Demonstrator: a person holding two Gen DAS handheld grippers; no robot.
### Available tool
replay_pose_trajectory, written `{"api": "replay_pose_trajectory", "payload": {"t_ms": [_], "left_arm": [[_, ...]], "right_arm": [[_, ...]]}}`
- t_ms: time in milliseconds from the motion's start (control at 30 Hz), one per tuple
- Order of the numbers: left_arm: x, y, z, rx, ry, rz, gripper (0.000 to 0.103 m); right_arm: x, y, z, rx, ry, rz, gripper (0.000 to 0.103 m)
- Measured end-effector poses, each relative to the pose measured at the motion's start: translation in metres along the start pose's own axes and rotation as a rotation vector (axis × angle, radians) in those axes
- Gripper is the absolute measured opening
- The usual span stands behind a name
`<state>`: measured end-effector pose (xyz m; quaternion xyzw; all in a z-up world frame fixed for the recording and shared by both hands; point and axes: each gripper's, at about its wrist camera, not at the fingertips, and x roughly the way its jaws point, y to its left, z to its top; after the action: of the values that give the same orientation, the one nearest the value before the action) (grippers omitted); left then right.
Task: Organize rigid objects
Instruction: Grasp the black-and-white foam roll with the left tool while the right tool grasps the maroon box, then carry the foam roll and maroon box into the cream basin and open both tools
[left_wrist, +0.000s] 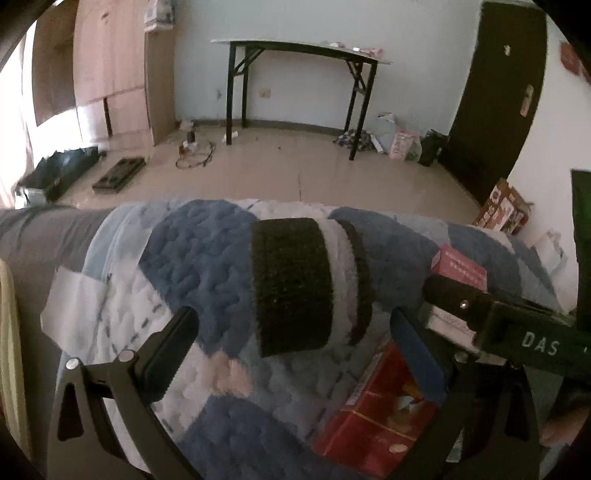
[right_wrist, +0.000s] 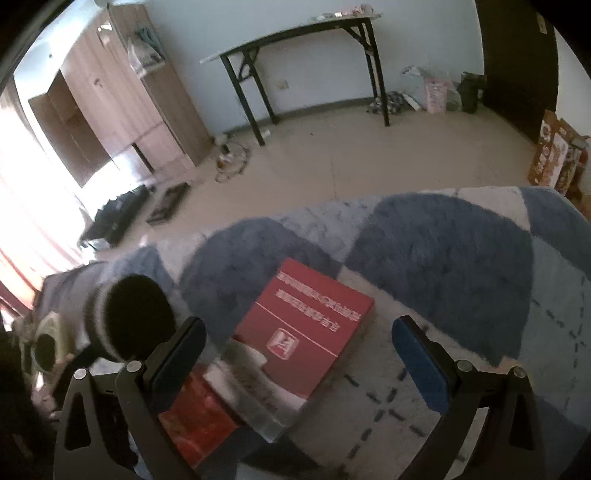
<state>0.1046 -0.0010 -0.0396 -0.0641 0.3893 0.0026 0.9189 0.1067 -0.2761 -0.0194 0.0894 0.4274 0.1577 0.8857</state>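
On the quilted blanket (right_wrist: 443, 251), at our right gripper's (right_wrist: 299, 354) twelve o'clock, lies the red book (right_wrist: 306, 325) atop a red box (right_wrist: 195, 417); jaws wide, empty. Left gripper (left_wrist: 291, 354) also wide, empty, black-and-white roll (left_wrist: 295, 284) ahead. Soft bedding: roll could wander, book could slide off.

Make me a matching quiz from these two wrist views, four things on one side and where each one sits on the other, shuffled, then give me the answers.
Things:
1. black roll
2. red book
3. folding table
4. cardboard carton

Places:
A. on the floor by the dark door
B. against the far wall
C. lying flat on the blanket, ahead of the right gripper
D. on the blanket, just beyond the left gripper

Pairs: 1-D, 2-C, 3-B, 4-A
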Motion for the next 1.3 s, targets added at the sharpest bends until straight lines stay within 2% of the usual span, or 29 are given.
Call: {"api": "replay_pose_trajectory", "payload": {"t_ms": [133, 200, 233, 267, 300, 333, 467, 533, 800, 867, 1000, 1100, 1233, 1300], "left_arm": [[0.009, 0.004, -0.002, 0.009, -0.002, -0.025, 0.103], [0.01, 0.006, -0.004, 0.02, -0.013, -0.034, 0.103], [0.012, 0.006, -0.005, 0.026, -0.014, -0.04, 0.098], [0.013, 0.006, -0.005, 0.027, -0.008, -0.045, 0.072], [0.017, 0.006, -0.004, 0.025, 0.014, -0.03, 0.056], [0.018, 0.009, -0.004, 0.015, 0.017, -0.013, 0.051], [0.014, 0.019, -0.003, -0.013, 0.013, -0.065, 0.051], [0.011, 0.023, -0.002, -0.015, 0.005, -0.058, 0.051], [-0.003, 0.029, 0.001, 0.0, -0.011, -0.038, 0.051], [-0.005, 0.03, 0.002, 0.002, -0.012, -0.039, 0.051], [-0.003, 0.033, 0.001, -0.012, -0.009, -0.037, 0.051], [0.001, 0.033, 0.0, -0.013, 0.002, -0.027, 0.051], [-0.001, 0.033, 0.001, -0.013, -0.003, -0.036, 0.051], [-0.001, 0.034, 0.001, -0.017, -0.003, -0.037, 0.051]], "right_arm": [[0.01, 0.004, 0.002, -0.044, 0.025, -0.045, 0.102], [0.012, 0.006, 0.004, -0.073, 0.036, -0.035, 0.103], [0.014, 0.005, 0.005, -0.087, 0.04, -0.021, 0.102], [0.014, 0.004, 0.005, -0.096, 0.043, -0.005, 0.101], [0.013, 0.002, 0.005, -0.099, 0.044, 0.004, 0.097], [0.011, 0.001, 0.005, -0.118, 0.043, 0.01, 0.094], [0.006, 0.0, 0.003, -0.197, 0.046, 0.03, 0.075], [0.002, -0.001, 0.004, -0.213, 0.039, 0.046, 0.061], [-0.02, -0.008, -0.005, -0.298, -0.001, 0.094, 0.055], [-0.025, -0.009, -0.008, -0.325, -0.004, 0.106, 0.026], [-0.025, -0.016, -0.011, -0.364, 0.023, 0.088, 0.026], [-0.011, -0.017, -0.011, -0.343, 0.057, 0.103, 0.026], [-0.003, -0.012, -0.008, -0.347, 0.065, 0.062, 0.027], [-0.004, -0.008, -0.005, -0.35, 0.064, 0.059, 0.033]]}}
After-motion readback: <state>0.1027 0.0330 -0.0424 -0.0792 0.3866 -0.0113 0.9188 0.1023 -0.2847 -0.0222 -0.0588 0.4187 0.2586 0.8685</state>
